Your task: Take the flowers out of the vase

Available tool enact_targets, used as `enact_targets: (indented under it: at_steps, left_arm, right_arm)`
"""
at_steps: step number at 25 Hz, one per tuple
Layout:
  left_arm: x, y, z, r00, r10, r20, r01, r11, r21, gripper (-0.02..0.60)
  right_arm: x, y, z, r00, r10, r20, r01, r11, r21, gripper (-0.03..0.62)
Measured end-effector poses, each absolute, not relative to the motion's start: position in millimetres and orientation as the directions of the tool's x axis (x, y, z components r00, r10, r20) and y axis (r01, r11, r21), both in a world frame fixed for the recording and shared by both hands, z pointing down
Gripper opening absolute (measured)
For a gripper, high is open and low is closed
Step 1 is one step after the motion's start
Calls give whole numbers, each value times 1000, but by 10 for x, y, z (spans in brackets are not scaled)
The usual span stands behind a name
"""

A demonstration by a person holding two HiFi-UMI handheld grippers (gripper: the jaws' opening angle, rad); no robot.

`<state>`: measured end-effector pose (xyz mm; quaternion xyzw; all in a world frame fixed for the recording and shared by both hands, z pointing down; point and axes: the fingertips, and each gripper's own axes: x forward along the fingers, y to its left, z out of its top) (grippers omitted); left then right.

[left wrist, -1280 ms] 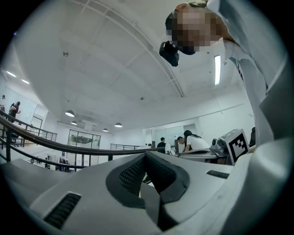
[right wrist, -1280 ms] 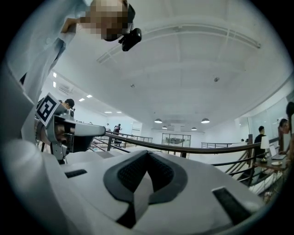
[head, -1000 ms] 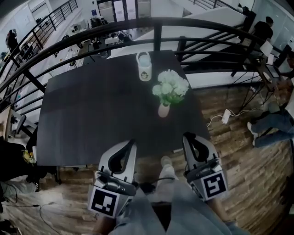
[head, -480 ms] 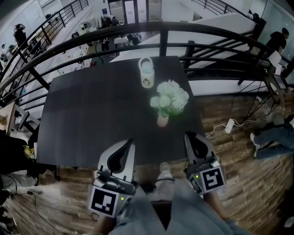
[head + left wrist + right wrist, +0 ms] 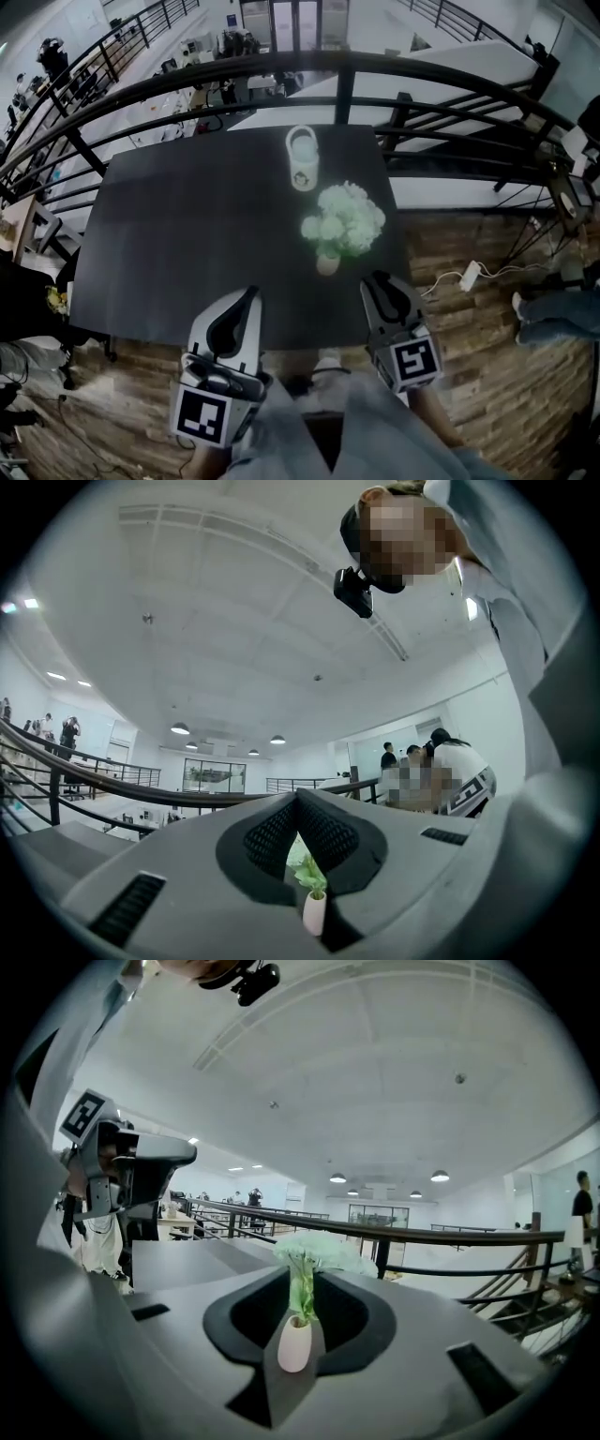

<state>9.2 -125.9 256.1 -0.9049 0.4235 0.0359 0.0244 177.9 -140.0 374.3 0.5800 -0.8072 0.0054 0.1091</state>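
— Any writing to read anywhere?

— Hardly. Only a small dark printed figure on the side of the white mug (image 5: 302,159), too small to make out as letters. Black-and-white square patterns on the left marker cube (image 5: 203,415) and the right marker cube (image 5: 412,361), no words.

— And where to find the flowers (image 5: 345,220)?

— Seated in the little pale vase (image 5: 327,264) on the dark tabletop (image 5: 187,234), toward its right side and near the edge closest to the person. Just short of the mug, with the curved black railing (image 5: 281,70) beyond both.

— Pointing which way?

— Straight up. Standing upright, long axis vertical from the rounded base through the narrow neck. Green stems rising straight out of that neck, then spreading into a rounded pale green-white head, wider than the vase itself.

— State of the right gripper (image 5: 377,279)?

— Poised at the tabletop's near edge, aimed at the vase, apart from it. Fingers (image 5: 246,1318) parted a little, having just been opening. Gripping nothing, with vase and stems seen through the slit, farther ahead.

— And the left gripper (image 5: 247,293)?

— Also at that near edge, well to the left of the vase. Fingers (image 5: 330,834) closed tip to tip and empty. Only a sliver of vase and leaf showing beyond, low in the remaining gap.
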Motion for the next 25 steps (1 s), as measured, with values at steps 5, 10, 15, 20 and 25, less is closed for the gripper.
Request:
enact_targets:
  at_steps: [5,10,15,20,25]
  left_arm:
    - [118,-1351,2580,603,-793,-89,-796,-605,-11,-3]
    - [144,-1456,2573,565,-819,-103,-824,-566,-20,-3]
    - [76,-1468,2663,521,-850,-76,-853,-522,-12,-3]
    - [93,-1476,2670,479,-876,-61,-877,-480,-4,-3]
    - [110,-1498,2650,455,-887,-82,-890,-455,-13,-3]
  right_arm:
    - [1786,-1549,3932,-351,-910,220,-928,370,48,115]
    - [1785,-1701,4100,-397,-884,247,-911,413,14,146]
    - [1789,-1830,4236,-414,-863,289,-903,430,-9,203]
    - [1876,-1945,4324,-436,-845,309,-893,448,-36,255]
    - [1887,-2038,4354,-453,-836,309,-885,463,-46,268]
